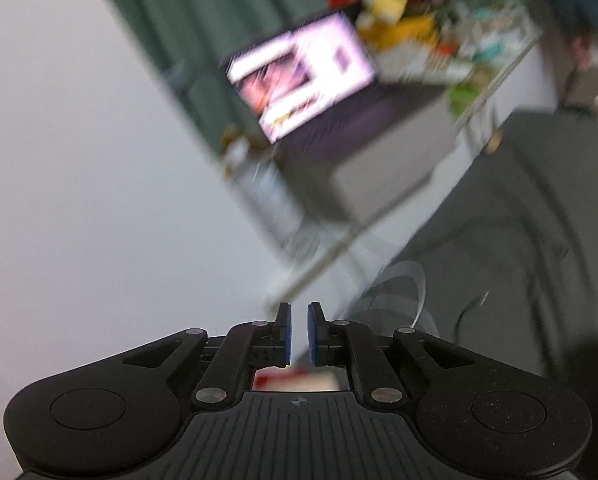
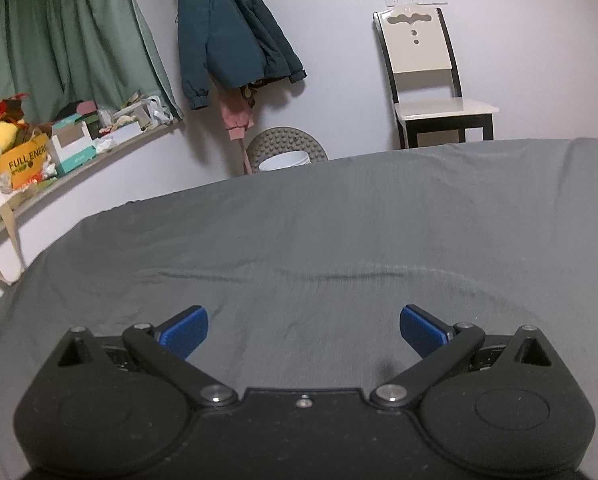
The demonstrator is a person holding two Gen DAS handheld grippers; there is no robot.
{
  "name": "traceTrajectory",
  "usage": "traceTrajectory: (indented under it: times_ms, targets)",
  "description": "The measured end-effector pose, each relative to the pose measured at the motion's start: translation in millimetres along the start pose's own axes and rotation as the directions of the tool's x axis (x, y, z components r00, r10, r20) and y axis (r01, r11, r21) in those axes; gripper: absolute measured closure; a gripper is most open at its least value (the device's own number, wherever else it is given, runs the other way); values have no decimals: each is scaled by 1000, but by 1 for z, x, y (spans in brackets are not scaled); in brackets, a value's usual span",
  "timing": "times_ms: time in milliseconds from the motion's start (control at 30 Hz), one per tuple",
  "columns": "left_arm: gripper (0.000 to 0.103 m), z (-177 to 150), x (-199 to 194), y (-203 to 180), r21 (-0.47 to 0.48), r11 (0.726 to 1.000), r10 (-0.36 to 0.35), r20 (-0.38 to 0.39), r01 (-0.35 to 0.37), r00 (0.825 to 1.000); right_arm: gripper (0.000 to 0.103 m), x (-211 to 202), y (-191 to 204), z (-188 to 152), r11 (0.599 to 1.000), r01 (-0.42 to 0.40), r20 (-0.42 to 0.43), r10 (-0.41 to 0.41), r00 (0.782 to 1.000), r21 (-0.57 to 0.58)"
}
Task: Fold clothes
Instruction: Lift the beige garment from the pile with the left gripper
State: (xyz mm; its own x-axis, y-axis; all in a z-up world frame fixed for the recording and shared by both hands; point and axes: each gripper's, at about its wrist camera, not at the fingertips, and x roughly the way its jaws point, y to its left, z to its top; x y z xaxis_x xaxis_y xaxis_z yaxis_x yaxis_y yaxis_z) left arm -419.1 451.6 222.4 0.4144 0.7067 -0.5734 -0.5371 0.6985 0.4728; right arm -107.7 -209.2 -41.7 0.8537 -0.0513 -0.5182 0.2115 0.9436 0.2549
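Note:
A dark grey sheet covers the bed and lies flat with a few shallow creases; no separate garment shows on it. My right gripper hovers low over the sheet, open wide, with nothing between its blue pads. The left wrist view is tilted and blurred by motion. There my left gripper points past the bed's edge toward the wall, its pads almost together with only a thin slit and nothing held. The grey bed fills the right of that view, with a pale loop lying near the fingers.
A dark teal jacket hangs on the wall above a pink garment. A cream chair stands behind the bed, a white bucket beside it. A cluttered shelf runs along the green curtain. A lit laptop sits beyond the bed.

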Motion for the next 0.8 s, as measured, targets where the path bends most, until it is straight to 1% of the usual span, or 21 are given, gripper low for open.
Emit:
traceTrajectory:
  times_ms: [100, 200, 300, 400, 500, 633, 733, 767, 800]
  targets:
    - [95, -27, 14, 11, -72, 997, -1, -49, -3, 999, 0, 0, 2, -1, 1000, 2, -8, -2, 1000, -11]
    - [95, -42, 21, 21, -155, 987, -44, -59, 35, 997, 0, -1, 4, -2, 1000, 3, -16, -3, 1000, -22]
    - [95, -48, 23, 21, -150, 988, -30, -57, 21, 998, 0, -1, 6, -4, 999, 5, -24, -5, 1000, -32]
    - [95, -46, 31, 20, -121, 993, -20, -74, 11, 997, 0, -1, 8, -4, 999, 5, -31, -7, 999, -38]
    - [95, -44, 40, 24, -136, 990, -47, -99, 33, 994, 0, 0, 9, -6, 999, 7, -39, -9, 999, -41]
    - [94, -47, 46, 22, -96, 994, -64, -137, 51, 988, 0, 3, 11, -8, 999, 15, -50, -18, 999, -52]
    - [93, -50, 46, 21, -86, 994, -76, -151, 64, 986, 0, 4, 13, -9, 999, 13, -54, -15, 998, -49]
    - [89, -52, 47, 21, -90, 994, -79, -155, 66, 985, 0, 4, 13, -9, 999, 12, -55, -14, 998, -48]
    - [78, -53, 48, 22, -97, 993, -84, -159, 69, 984, 0, 5, 14, -9, 999, 11, -57, -14, 998, -49]
